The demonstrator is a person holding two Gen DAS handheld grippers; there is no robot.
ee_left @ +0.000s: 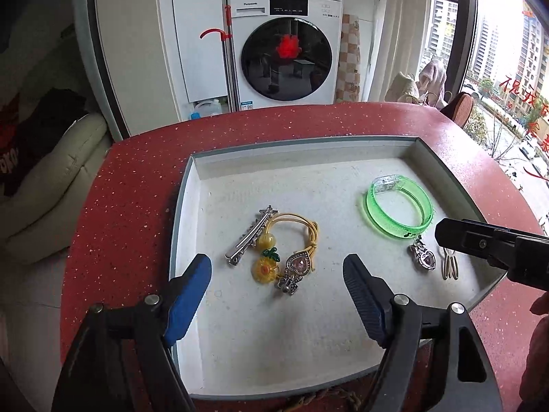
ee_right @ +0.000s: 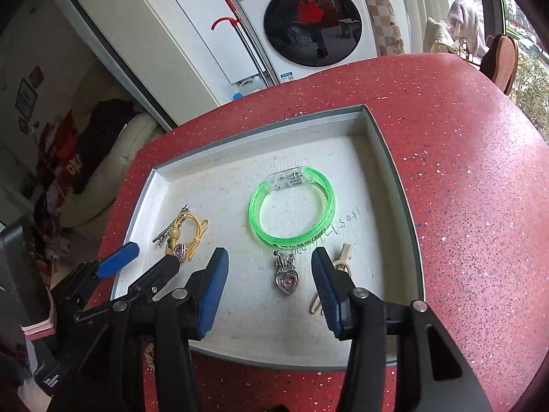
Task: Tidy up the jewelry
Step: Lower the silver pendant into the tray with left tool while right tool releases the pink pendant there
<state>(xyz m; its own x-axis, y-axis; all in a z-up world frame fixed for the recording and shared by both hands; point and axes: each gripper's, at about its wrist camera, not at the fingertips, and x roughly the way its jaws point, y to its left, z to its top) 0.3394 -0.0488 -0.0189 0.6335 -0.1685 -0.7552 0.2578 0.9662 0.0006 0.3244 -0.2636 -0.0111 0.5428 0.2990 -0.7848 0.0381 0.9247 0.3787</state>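
A shallow white tray (ee_left: 192, 185) (ee_right: 377, 144) sits on a red speckled table. In it lie a silver hair clip (ee_left: 248, 237), a yellow hair tie with a sunflower charm (ee_left: 288, 243) (ee_right: 187, 237), a green bangle (ee_left: 398, 207) (ee_right: 291, 207), a heart pendant (ee_left: 423, 257) (ee_right: 287, 276) and a beige clip (ee_left: 450, 265) (ee_right: 339, 257). My left gripper (ee_left: 277, 271) is open, its fingers astride the hair tie's charms. My right gripper (ee_right: 269, 267) is open, fingers either side of the heart pendant. Each gripper also shows in the other's view.
The red table (ee_left: 137, 185) (ee_right: 463, 171) ends at a curved edge beyond the tray. A washing machine (ee_left: 286, 48) stands behind it, a cream sofa (ee_left: 51, 185) to the left and a window (ee_left: 507, 51) to the right.
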